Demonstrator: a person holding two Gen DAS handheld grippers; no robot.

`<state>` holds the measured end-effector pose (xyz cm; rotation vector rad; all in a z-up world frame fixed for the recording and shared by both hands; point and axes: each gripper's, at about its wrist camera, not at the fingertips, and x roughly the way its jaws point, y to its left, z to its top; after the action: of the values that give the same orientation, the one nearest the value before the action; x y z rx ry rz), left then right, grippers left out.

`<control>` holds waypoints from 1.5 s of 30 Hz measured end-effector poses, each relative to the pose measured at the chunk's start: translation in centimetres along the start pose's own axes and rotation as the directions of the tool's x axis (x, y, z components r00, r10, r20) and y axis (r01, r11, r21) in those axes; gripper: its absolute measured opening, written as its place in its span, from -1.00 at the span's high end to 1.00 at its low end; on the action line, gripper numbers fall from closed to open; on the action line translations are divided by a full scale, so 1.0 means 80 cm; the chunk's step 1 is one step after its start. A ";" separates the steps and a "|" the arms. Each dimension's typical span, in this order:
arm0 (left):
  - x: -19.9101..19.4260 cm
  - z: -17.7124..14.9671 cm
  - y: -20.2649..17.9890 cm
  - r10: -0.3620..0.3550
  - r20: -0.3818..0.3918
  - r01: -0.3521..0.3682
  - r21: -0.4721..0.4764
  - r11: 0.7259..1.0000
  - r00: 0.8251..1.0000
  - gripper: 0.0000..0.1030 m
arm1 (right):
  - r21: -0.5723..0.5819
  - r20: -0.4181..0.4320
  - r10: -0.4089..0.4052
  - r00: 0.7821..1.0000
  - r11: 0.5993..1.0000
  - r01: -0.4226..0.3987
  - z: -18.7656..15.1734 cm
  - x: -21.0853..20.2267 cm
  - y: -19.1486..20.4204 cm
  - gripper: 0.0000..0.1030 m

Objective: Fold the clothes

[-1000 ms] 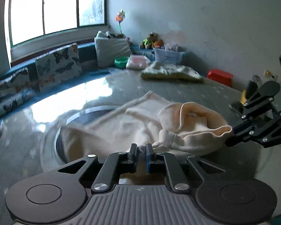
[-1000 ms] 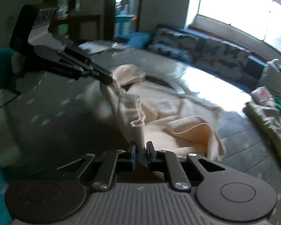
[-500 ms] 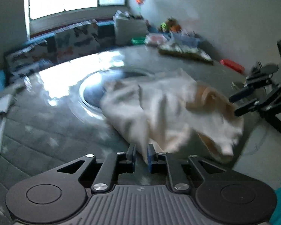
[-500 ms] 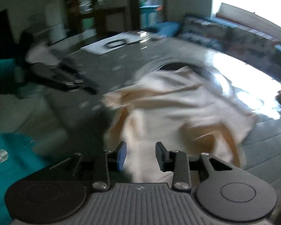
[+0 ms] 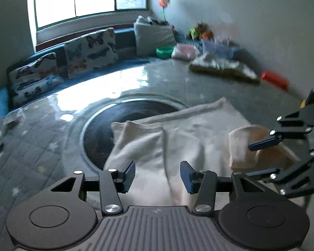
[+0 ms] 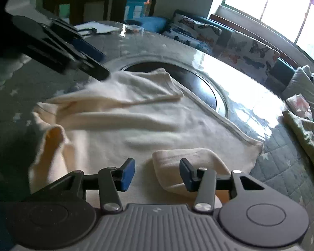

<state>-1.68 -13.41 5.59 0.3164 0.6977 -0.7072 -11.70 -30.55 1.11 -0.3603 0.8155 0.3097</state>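
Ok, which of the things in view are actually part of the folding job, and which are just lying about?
Part of the job:
cream garment
left gripper, open
right gripper, open

Lying about:
butterfly cushions
green bowl
red box
crumpled greenish cloth
grey pillow

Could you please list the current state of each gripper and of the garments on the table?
left gripper: open, holding nothing, over the cloth.
right gripper: open, holding nothing.
cream garment: lying released on the table, partly spread, sleeves folded in, edge over the dark round inset.
greenish garment: crumpled, untouched, apart.
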 end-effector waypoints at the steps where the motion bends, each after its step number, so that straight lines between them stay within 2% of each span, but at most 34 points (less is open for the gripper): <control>1: 0.013 0.003 -0.001 0.004 -0.017 -0.004 -0.008 1.000 1.000 0.01 | 0.004 -0.005 -0.005 1.000 1.000 0.005 -0.003 0.002 -0.002 0.14; 7: 0.062 0.013 0.002 0.036 -0.065 -0.040 -0.054 0.998 0.997 0.01 | 0.025 -0.028 -0.014 1.000 1.000 0.014 -0.014 0.013 -0.013 0.29; 10: 0.080 0.016 0.004 0.044 -0.087 -0.049 -0.060 0.997 0.995 0.01 | 0.019 -0.020 -0.023 1.000 1.000 0.023 -0.017 0.014 -0.015 0.47; 14: 0.093 0.017 0.007 0.041 -0.100 -0.049 -0.086 0.995 0.994 0.02 | 0.020 -0.012 -0.039 0.999 0.999 0.039 -0.020 0.013 -0.022 0.73; 19: 0.096 0.019 0.010 0.046 -0.093 -0.055 -0.093 0.994 0.995 0.10 | 0.030 -0.003 -0.081 0.997 0.996 0.081 -0.023 0.006 -0.034 0.88; 22: 0.096 0.021 0.013 0.051 -0.090 -0.060 -0.102 0.993 0.995 0.17 | 0.045 -0.004 -0.120 0.993 0.992 0.120 -0.026 0.003 -0.047 0.89; 25: 0.094 0.023 0.013 0.040 -0.089 -0.050 -0.115 0.992 0.995 0.05 | 0.058 -0.008 -0.184 0.983 0.981 0.184 -0.030 0.000 -0.063 0.89; 30: 0.097 0.026 0.009 0.058 -0.094 -0.067 -0.102 0.992 0.994 -0.03 | 0.103 -0.028 -0.277 0.961 0.955 0.278 -0.036 -0.004 -0.097 0.89; 37: 0.100 0.027 0.007 0.066 -0.091 -0.076 -0.108 0.991 0.994 -0.02 | 0.138 -0.098 -0.348 0.933 0.923 0.359 -0.048 -0.002 -0.117 0.88; 42: 0.100 0.028 0.005 0.076 -0.094 -0.087 -0.112 0.990 0.993 -0.02 | 0.146 -0.169 -0.410 0.896 0.889 0.434 -0.061 0.002 -0.125 0.73; 45: 0.101 0.029 0.004 0.083 -0.096 -0.094 -0.112 0.989 0.992 -0.03 | 0.162 -0.173 -0.429 0.886 0.875 0.456 -0.065 -0.003 -0.127 0.51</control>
<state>4.12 -18.23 1.78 0.2724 0.8039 -0.5679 -11.15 -41.91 -0.01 -0.3715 0.8597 -0.2298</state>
